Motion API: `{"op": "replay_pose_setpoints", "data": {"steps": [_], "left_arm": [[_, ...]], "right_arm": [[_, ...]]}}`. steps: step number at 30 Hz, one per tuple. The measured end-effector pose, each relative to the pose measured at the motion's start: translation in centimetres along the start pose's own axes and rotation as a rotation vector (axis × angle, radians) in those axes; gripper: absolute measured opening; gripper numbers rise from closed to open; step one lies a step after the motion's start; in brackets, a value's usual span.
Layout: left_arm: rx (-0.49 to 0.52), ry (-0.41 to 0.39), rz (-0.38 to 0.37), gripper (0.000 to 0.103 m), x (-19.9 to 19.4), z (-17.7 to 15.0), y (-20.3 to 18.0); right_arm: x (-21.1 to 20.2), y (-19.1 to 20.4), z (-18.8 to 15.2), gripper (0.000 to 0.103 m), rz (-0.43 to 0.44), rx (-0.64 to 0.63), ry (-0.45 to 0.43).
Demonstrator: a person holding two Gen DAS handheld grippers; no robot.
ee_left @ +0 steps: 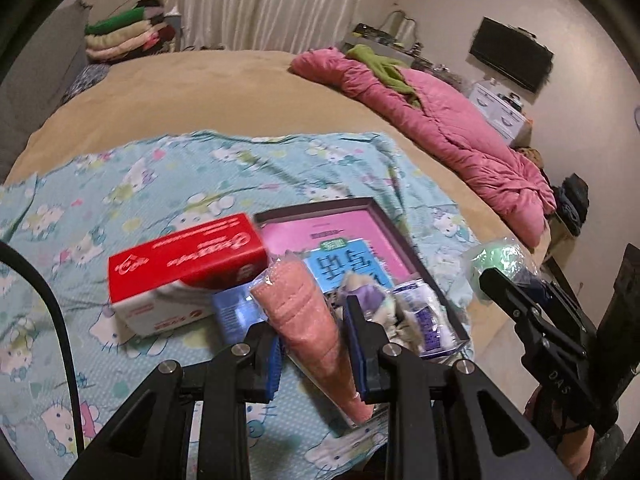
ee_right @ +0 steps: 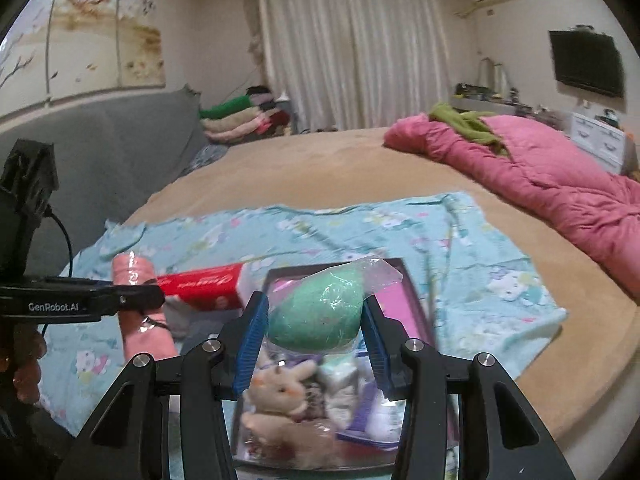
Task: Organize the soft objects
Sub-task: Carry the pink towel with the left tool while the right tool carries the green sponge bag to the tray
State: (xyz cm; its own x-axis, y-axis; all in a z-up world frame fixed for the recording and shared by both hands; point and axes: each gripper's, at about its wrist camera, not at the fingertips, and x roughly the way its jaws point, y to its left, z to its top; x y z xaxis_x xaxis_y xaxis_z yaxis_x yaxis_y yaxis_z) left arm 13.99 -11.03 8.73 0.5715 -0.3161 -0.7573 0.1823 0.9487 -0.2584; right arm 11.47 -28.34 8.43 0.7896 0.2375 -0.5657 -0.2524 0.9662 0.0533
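My left gripper [ee_left: 316,344] is shut on a rolled pink towel in clear wrap [ee_left: 308,316], held above the bed; the same pink towel [ee_right: 138,308] shows at the left of the right wrist view. My right gripper [ee_right: 316,328] is shut on a green soft roll in a clear plastic bag [ee_right: 316,312], which appears at the right of the left wrist view as the green roll [ee_left: 496,260]. Below both lies a dark-rimmed tray [ee_left: 368,204] with a pink sheet, a plush bunny [ee_right: 280,392] and small wrapped packs [ee_left: 424,320]. A red and white tissue box [ee_left: 184,272] lies left of the tray.
A light blue cartoon-print sheet [ee_left: 160,184] covers the near part of the tan bed [ee_left: 200,92]. A pink quilt [ee_left: 452,128] with a green cloth [ee_left: 380,64] lies along the right side. Folded blankets [ee_left: 124,36] are stacked at the far left.
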Motion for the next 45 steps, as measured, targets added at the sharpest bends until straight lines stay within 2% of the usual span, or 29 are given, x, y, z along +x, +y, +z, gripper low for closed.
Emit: {"op": "replay_pose_setpoints", "data": {"steps": [11,22,36,45], "left_arm": [[0.123,0.0,-0.004,0.028,0.8,1.0,-5.2],[0.177,0.031,-0.01,0.028,2.7,0.7,-7.5],[0.195,0.142,-0.038,0.028,7.5,-1.1,-8.5],[0.215,0.178,-0.054,0.028,9.4,-1.5,-9.1]], "right_arm": [[-1.1,-1.6,-0.2,0.048,-0.024,0.024,-0.017],[-1.0,-2.8,-1.0,0.048,-0.037,0.039,-0.003],[0.8,-5.6,-2.7,0.048,-0.099,0.091,0.085],[1.6,-7.7,-3.9,0.048,-0.14,0.091,0.149]]}}
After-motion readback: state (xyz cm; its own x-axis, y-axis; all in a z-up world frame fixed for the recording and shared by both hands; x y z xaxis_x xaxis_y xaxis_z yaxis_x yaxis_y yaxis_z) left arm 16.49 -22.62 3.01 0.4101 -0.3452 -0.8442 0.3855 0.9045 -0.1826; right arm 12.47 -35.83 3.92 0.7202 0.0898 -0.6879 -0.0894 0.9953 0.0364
